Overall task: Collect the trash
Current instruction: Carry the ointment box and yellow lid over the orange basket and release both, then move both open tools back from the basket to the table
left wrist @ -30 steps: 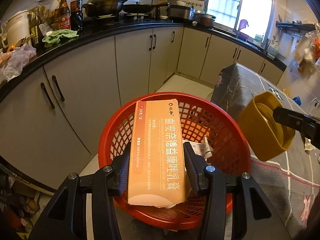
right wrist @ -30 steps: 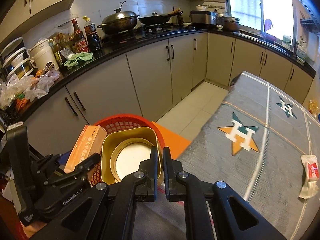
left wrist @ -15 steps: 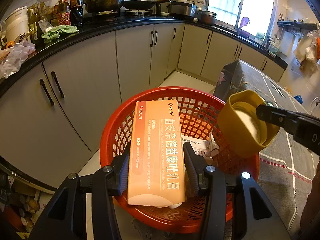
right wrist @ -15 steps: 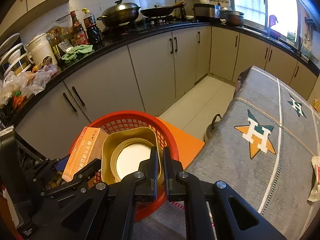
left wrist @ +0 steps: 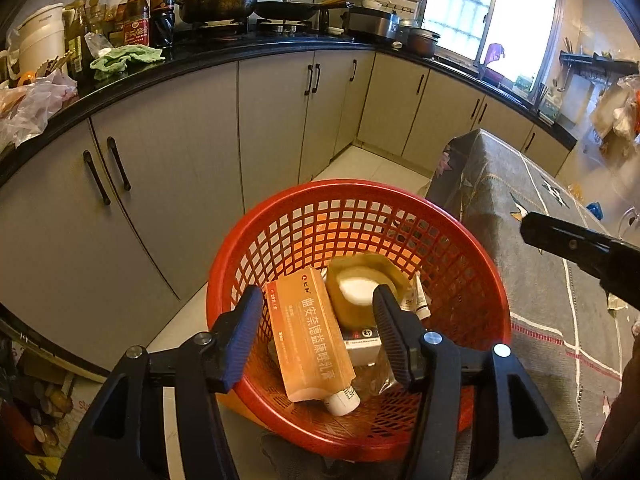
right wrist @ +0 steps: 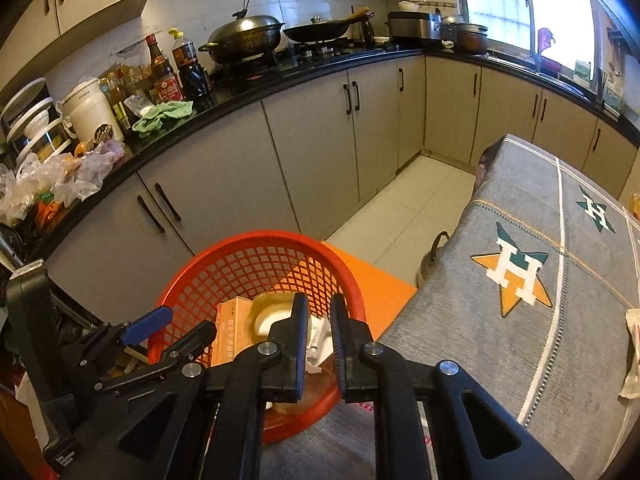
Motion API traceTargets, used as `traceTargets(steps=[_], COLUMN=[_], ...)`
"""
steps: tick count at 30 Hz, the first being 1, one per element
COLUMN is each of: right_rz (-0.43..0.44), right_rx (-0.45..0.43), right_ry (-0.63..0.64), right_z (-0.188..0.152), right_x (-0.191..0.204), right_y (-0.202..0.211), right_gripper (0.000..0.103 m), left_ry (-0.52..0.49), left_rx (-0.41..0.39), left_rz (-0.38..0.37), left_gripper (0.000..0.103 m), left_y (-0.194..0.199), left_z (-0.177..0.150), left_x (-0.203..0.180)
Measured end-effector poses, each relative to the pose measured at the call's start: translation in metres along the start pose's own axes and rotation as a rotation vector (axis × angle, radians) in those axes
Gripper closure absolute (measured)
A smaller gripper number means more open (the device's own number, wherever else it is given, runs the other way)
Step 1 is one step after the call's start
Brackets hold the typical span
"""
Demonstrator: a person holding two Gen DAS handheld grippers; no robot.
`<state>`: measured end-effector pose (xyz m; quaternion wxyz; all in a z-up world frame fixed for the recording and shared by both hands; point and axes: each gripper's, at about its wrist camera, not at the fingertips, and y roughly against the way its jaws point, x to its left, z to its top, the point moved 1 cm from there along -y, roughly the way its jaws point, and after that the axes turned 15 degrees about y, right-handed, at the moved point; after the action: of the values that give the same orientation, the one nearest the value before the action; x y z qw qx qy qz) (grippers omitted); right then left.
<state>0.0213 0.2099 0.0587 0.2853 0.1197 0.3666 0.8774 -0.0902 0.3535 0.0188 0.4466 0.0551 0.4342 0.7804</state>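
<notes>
Both drops just done: orange cardboard box (left wrist: 310, 338) & yellow plastic tub (left wrist: 362, 288) now lie in red mesh basket (left wrist: 472, 264), tub at box's 2 o'clock. Left gripper (left wrist: 318, 330) spread, empty; right gripper (right wrist: 318, 332) slightly parted, empty. Nxt: more trash.

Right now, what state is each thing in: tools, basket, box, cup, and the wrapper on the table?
Left tool: open, empty, over the basket.
Right tool: slightly open, empty.
Basket: upright, holding trash.
Box: lying in the basket.
Cup: tipped on its side in the basket.
Wrapper: uncollected on the table.
</notes>
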Motion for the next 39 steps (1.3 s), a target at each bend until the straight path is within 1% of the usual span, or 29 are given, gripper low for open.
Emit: traceTargets(steps=[9, 14, 18, 20, 22, 24, 28, 31, 33, 36, 37, 39], right_rz=[-0.027, -0.055, -0.09, -0.114, -0.137, -0.16, -0.251, -0.327, -0.375, -0.491, -0.532, -0.582], right_rx=[-0.007, -0.017, -0.04, -0.052, -0.062, -0.072, -0.085, -0.093, -0.095, -0.069, -0.055, -0.036], right_ry=[-0.081, -0.13, -0.172, -0.191, -0.22, -0.247, -0.313, -0.395, -0.456, -0.561, -0.609, -0.69], right_z=[-0.02, -0.033, -0.045, -0.051, -0.062, -0.072, -0.103, -0.135, -0.155, -0.192, -0.205, -0.226], right_x=[-0.031, -0.051, -0.072, -0.084, -0.099, -0.114, -0.15, -0.186, -0.211, -0.252, -0.268, -0.293], right_y=[0.027, 0.049, 0.074, 0.087, 0.102, 0.114, 0.148, 0.18, 0.199, 0.229, 0.238, 0.251], right_gripper=[0.091, 0.09, 0.09, 0.087, 0.08, 0.079, 0.078, 0.064, 0.063, 0.062, 0.061, 0.054], left_ry=[-0.014, -0.043, -0.078, -0.096, -0.116, -0.138, -0.206, -0.263, -0.297, -0.35, -0.368, -0.405], left_rx=[-0.024, -0.038, -0.047, -0.051, -0.054, -0.055, -0.05, -0.043, -0.035, -0.01, -0.003, 0.01], left_rz=[-0.015, -0.029, -0.044, -0.053, -0.065, -0.079, -0.116, -0.147, -0.171, -0.217, -0.227, -0.246], left_gripper=[0.047, 0.047, 0.046, 0.046, 0.045, 0.045, 0.044, 0.043, 0.041, 0.041, 0.041, 0.041], left_y=[0.018, 0.03, 0.04, 0.046, 0.051, 0.056, 0.066, 0.073, 0.076, 0.08, 0.081, 0.082], left_z=[-0.003, -0.006, -0.011, -0.015, -0.019, -0.024, -0.04, -0.055, -0.065, -0.081, -0.087, -0.097], left_x=[-0.012, -0.027, -0.045, -0.055, -0.067, -0.08, -0.115, -0.144, -0.165, -0.196, -0.206, -0.225])
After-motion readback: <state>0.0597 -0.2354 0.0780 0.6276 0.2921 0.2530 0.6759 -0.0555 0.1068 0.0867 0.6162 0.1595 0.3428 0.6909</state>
